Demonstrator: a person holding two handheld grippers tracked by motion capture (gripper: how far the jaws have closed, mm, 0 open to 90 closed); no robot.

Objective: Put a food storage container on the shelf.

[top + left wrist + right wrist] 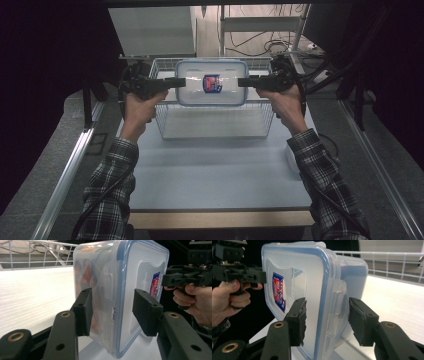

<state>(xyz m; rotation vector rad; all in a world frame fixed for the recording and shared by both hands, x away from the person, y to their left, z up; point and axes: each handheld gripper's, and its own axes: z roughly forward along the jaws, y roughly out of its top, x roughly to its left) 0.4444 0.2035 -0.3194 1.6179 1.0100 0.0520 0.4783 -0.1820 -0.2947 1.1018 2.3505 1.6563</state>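
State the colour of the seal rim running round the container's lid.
Blue, on a clear plastic container; it shows best in the right gripper view.

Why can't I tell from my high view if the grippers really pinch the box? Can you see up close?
Observer: In the left gripper view, the left gripper has one jaw on each side of the box's side latch, with a gap showing beside one jaw.
Operator: And the other one?
Observer: In the right gripper view, the right gripper straddles the opposite latch, one pad against the lid.
Operator: Is anything inside the box?
Observer: Through the clear wall near the left gripper, something orange-red shows; I cannot tell what.
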